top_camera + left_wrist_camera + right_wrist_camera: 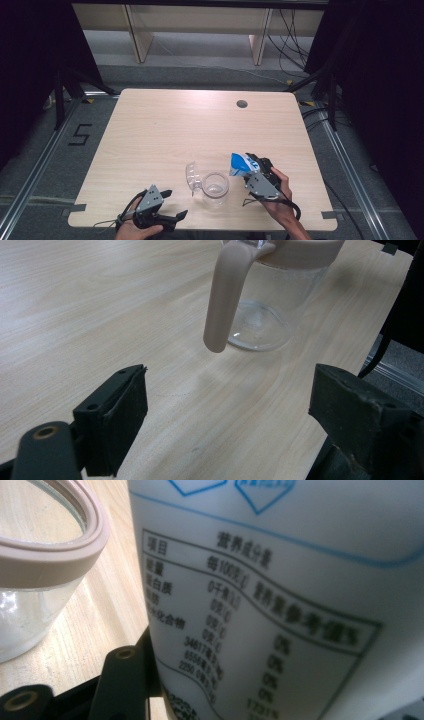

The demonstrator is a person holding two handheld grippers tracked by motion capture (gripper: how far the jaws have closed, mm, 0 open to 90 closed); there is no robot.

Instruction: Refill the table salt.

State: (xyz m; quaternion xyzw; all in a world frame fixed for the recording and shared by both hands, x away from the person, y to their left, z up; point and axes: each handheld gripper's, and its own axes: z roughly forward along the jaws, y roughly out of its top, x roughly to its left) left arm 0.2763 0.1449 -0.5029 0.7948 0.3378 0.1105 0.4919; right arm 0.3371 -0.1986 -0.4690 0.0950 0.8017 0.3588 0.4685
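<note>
The right tongs (pixel 248 169) pinch a blue-and-white packet (pixel 238 164), raised just beside and above the rim of the clear glass jar (pixel 215 186), probably so its contents can go in. The jar's lid (pixel 191 176) hangs open on the far side from the packet, leaving the mouth free. The left tongs (pixel 173 205) are spread and hold nothing, near the jar's pinkish handle (pixel 223 300), perhaps ready to steady it. The pale wood desk (pixel 165 125) has 1 round cable hole; beyond it are grey floor, loose cables and dark curtains.
</note>
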